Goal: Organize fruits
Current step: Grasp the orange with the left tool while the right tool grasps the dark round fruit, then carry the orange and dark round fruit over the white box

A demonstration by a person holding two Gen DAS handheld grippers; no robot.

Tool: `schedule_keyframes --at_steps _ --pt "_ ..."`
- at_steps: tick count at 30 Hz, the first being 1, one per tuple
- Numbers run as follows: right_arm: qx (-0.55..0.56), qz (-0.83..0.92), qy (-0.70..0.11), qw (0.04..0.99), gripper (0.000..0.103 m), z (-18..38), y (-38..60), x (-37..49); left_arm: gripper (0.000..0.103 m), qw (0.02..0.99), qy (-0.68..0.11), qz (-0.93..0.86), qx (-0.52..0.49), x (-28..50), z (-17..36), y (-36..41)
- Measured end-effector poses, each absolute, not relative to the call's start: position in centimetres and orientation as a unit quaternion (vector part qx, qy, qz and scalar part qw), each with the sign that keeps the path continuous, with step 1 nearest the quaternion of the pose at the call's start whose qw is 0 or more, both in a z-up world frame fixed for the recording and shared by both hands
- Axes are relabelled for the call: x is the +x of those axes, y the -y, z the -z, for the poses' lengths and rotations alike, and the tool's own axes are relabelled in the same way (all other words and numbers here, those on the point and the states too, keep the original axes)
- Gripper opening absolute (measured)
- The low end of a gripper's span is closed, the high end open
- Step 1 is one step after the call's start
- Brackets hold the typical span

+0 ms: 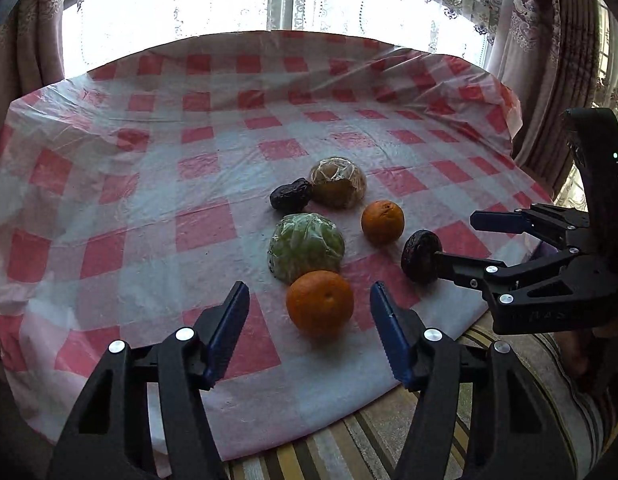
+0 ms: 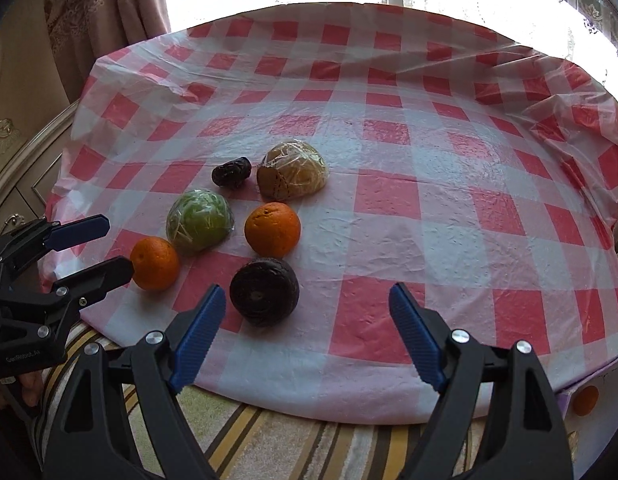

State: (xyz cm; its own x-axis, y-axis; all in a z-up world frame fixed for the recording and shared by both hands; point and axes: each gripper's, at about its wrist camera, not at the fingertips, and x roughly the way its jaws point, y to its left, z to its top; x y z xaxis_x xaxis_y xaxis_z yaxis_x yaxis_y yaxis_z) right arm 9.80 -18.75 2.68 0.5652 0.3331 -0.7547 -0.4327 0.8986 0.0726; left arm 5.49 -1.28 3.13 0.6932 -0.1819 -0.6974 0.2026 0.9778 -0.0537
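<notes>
Handling the near orange [image 1: 319, 303] calls for a light, even squeeze: judge it firm-skinned, rounded and apt to roll, so take it across its widest part. It lies close to the near edge of the surface [image 1: 149, 208], just in front of the left gripper [image 1: 309, 300], whose jaws stand spread to either side of it without touching. The right gripper [image 2: 305, 304] is likewise spread and holds nothing; the dark round fruit [image 2: 264, 291] sits just ahead of its left finger. Treat that fruit as softer and easier to bruise.

Behind these lie a green wrapped fruit [image 1: 306, 247], a second orange [image 1: 382, 222], a brown wrapped fruit [image 1: 337, 182] and a small dark wrinkled fruit [image 1: 291, 197], grouped near the middle. Expect the film on the wrapped ones to be slippery.

You cannot tell what kind the wrapped fruits are. No bowl or tray for sorting is in view. An orange object [image 2: 585, 399] below the right edge is cut off.
</notes>
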Motion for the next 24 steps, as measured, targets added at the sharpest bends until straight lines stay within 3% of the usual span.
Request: schedule_keyframes --at_steps 9,14,19,24 --pt "-0.082 -0.212 -0.430 0.874 0.084 -1.2 17.2 10.8 0.060 0.910 -0.399 0.113 0.027 6.7 -1.8 1.9" --pt "-0.083 -0.212 -0.432 0.873 0.080 -0.9 17.1 11.0 0.046 0.904 -0.409 0.121 0.031 7.1 -1.1 2.2" --pt "-0.091 -0.226 -0.430 0.869 0.065 -0.7 16.4 10.9 0.041 0.902 -0.414 0.123 0.025 7.3 -0.7 2.1" --pt "-0.094 -0.232 -0.424 0.870 0.042 -0.8 16.1 10.6 0.040 0.902 -0.413 0.123 0.023 7.3 -0.7 2.0"
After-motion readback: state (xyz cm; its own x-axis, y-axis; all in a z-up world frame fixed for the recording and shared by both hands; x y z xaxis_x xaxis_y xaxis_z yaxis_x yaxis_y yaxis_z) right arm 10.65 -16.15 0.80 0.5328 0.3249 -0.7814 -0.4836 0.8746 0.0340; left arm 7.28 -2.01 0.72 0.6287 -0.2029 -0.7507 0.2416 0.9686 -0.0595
